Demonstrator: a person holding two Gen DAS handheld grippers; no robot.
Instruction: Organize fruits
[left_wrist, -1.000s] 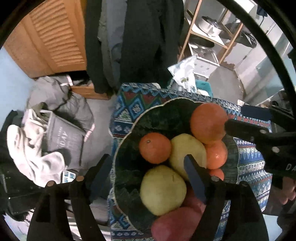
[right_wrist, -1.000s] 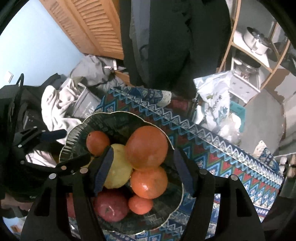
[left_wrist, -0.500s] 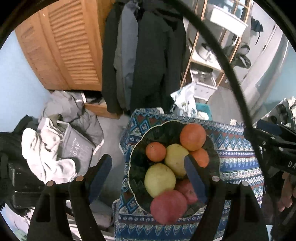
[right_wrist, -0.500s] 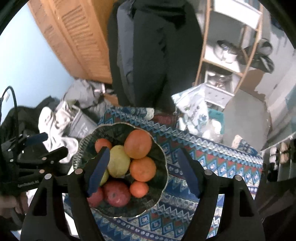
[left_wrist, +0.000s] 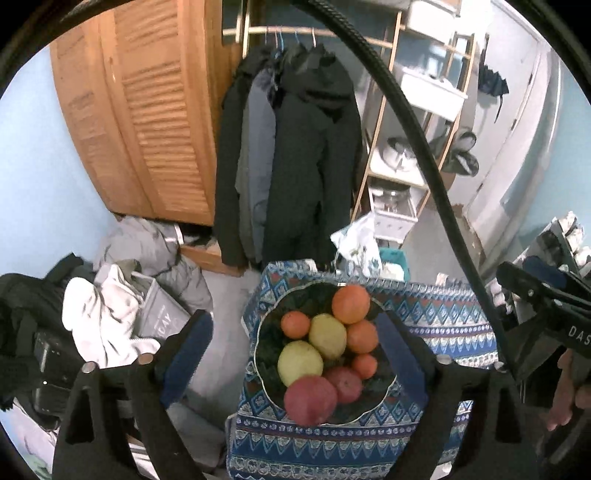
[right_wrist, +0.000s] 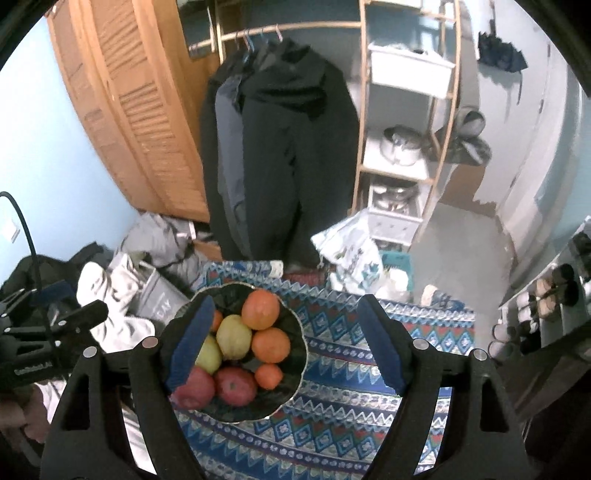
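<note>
All fruit sits in the dark scalloped glass bowl (left_wrist: 260, 354) at lower centre on the blue patterned tabletop (left_wrist: 443, 321); left gripper (left_wrist: 295, 354) and right gripper (right_wrist: 284, 339) jaws opening, empty; looks done

The dark scalloped bowl (left_wrist: 266, 354) sits on the patterned tabletop (left_wrist: 436, 321) near its left edge. It holds four oranges (left_wrist: 351, 303), two yellow-green pears (left_wrist: 300, 362) and two red apples (left_wrist: 310, 399), piled touching; the apples lie nearest the camera.
</note>
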